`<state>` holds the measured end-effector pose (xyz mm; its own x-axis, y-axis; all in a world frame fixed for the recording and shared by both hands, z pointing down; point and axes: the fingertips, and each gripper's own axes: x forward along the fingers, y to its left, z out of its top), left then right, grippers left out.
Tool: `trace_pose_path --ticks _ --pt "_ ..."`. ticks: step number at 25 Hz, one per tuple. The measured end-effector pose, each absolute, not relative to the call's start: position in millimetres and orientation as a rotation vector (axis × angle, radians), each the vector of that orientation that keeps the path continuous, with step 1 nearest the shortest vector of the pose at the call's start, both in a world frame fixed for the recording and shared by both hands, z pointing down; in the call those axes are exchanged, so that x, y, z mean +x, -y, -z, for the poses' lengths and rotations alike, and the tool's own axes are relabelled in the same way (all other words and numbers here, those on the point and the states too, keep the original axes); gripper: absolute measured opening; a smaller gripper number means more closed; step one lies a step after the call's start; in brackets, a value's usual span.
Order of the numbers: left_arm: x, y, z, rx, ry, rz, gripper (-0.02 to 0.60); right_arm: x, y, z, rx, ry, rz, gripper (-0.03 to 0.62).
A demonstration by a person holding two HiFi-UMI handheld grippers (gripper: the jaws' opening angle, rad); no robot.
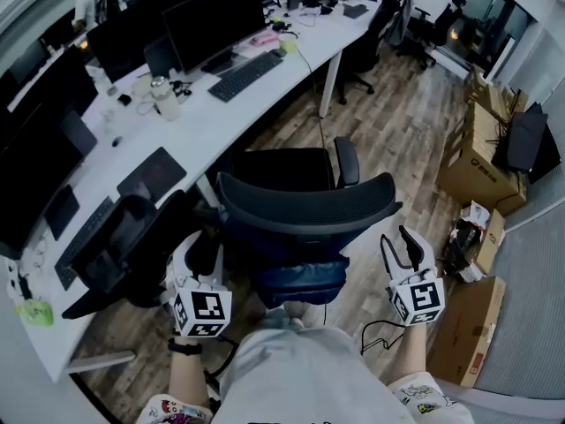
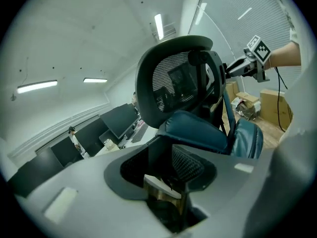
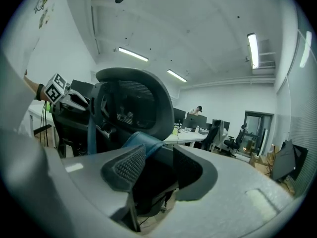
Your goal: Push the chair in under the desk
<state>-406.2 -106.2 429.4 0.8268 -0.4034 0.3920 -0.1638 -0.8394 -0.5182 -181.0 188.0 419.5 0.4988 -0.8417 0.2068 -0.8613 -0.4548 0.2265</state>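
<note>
The black mesh-backed office chair stands in front of me, its seat facing the white curved desk and partly under its edge. A dark blue cushion hangs on the rear of the backrest. My left gripper is beside the backrest's left edge, open, with nothing between its pads. My right gripper is just off the backrest's right end, also open and empty. The left gripper view shows the backrest beyond open jaws; the right gripper view shows it from the other side.
A second black chair stands close on the left. Cardboard boxes line the right wall, and a cable lies on the wood floor. Monitors and a keyboard sit on the desk. A person stands far back.
</note>
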Motion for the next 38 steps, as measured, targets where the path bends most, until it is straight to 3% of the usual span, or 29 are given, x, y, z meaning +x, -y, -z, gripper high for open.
trace_pose_path --ticks 16,38 --pt "-380.0 141.1 -451.2 -2.294 -0.216 0.778 0.279 -138.3 -169.9 -442.4 2.058 1.354 -0.013 0.272" --pt "-361.1 151.1 -459.9 -2.124 -0.128 0.801 0.236 -106.5 -154.3 -463.6 1.831 1.25 0.009 0.242"
